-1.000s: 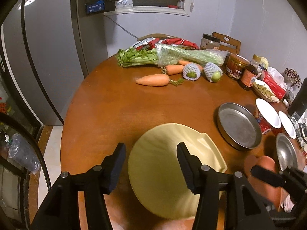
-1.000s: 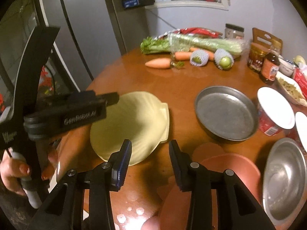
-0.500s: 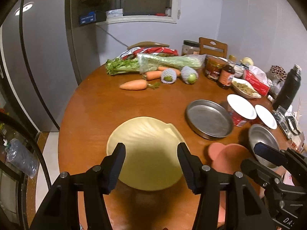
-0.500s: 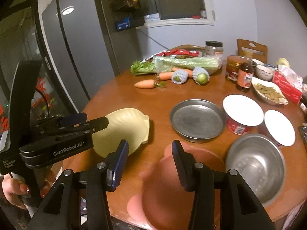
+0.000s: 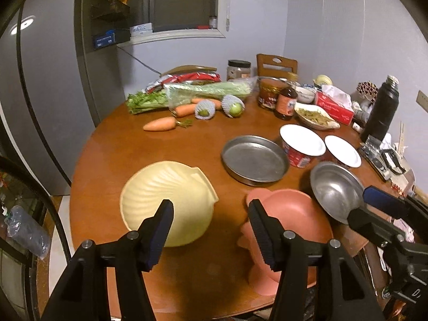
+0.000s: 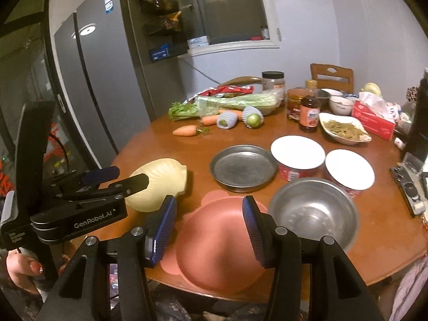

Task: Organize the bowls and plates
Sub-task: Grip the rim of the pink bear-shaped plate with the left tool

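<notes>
**Across the near table edge: two shell plates, two spread grippers**

At far left, just ahead of the left gripper (image 5: 210,226), sits the yellow shell plate (image 5: 165,200), lying flat on the table (image 5: 112,160), fan end toward the gripper and hinge tab pointing away to the right. Jaws spread wide, pinching nothing; left finger overlapping the plate's near rim in view, contact not discernible.

Further right, close beside it with a bare strip of table between, sits the pink shell plate (image 6: 222,243), near rim hanging past the table edge. Framed squarely between the fingers of the right gripper (image 6: 210,231), likewise spread and empty; hence nearer to the right hand, while the yellow one belongs to the left. Long axis of the pink plate running roughly away from the gripper, tab end at the far side, so probably best pinched on the overhanging near rim.

Just right of the pink plate, nearly touching, the steel bowl (image 6: 313,211); behind both, the round steel pan (image 6: 243,167). Well back, the carrot (image 6: 184,130) and the celery (image 6: 235,101).
</notes>
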Demonstrator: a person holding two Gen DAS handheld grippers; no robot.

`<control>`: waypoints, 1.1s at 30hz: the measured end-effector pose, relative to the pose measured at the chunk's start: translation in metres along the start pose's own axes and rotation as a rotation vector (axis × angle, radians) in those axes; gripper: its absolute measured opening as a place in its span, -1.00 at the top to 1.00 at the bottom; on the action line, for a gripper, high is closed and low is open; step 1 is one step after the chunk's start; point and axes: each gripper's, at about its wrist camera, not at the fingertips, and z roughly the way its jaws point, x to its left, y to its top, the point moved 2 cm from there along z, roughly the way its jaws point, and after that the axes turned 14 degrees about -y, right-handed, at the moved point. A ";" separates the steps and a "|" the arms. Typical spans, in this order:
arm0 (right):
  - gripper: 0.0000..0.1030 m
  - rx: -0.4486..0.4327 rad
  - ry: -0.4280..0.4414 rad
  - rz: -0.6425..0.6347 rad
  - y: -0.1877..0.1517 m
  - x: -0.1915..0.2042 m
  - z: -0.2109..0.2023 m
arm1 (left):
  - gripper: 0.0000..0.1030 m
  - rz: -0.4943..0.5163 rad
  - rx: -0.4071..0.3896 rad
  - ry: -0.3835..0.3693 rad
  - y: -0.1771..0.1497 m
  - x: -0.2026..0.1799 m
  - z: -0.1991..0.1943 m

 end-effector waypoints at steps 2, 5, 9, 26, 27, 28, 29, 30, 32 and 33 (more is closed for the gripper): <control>-0.03 0.005 -0.011 0.006 -0.003 -0.007 -0.004 | -0.13 0.004 0.013 -0.008 -0.004 -0.005 0.005; -0.04 0.020 -0.017 0.015 -0.012 -0.016 -0.007 | -0.13 0.008 0.033 -0.017 -0.011 -0.012 0.013; -0.04 0.052 -0.021 0.013 -0.026 -0.025 -0.006 | -0.13 0.007 0.059 -0.031 -0.022 -0.020 0.022; -0.04 0.165 -0.024 -0.019 -0.065 -0.029 0.025 | -0.13 -0.026 0.136 -0.052 -0.050 -0.024 0.049; -0.04 0.173 -0.027 -0.015 -0.066 -0.030 0.029 | -0.13 -0.026 0.139 -0.055 -0.051 -0.023 0.051; -0.04 0.179 -0.028 -0.013 -0.067 -0.030 0.033 | -0.13 -0.028 0.142 -0.055 -0.052 -0.023 0.054; -0.04 0.184 -0.031 -0.012 -0.068 -0.031 0.037 | -0.13 -0.030 0.144 -0.056 -0.052 -0.023 0.055; -0.04 0.187 -0.038 -0.010 -0.069 -0.032 0.041 | -0.13 -0.031 0.146 -0.058 -0.052 -0.022 0.057; -0.04 0.186 -0.046 -0.008 -0.070 -0.033 0.046 | -0.13 -0.038 0.149 -0.064 -0.053 -0.021 0.061; -0.04 0.187 -0.048 -0.007 -0.071 -0.034 0.049 | -0.13 -0.040 0.150 -0.068 -0.053 -0.021 0.063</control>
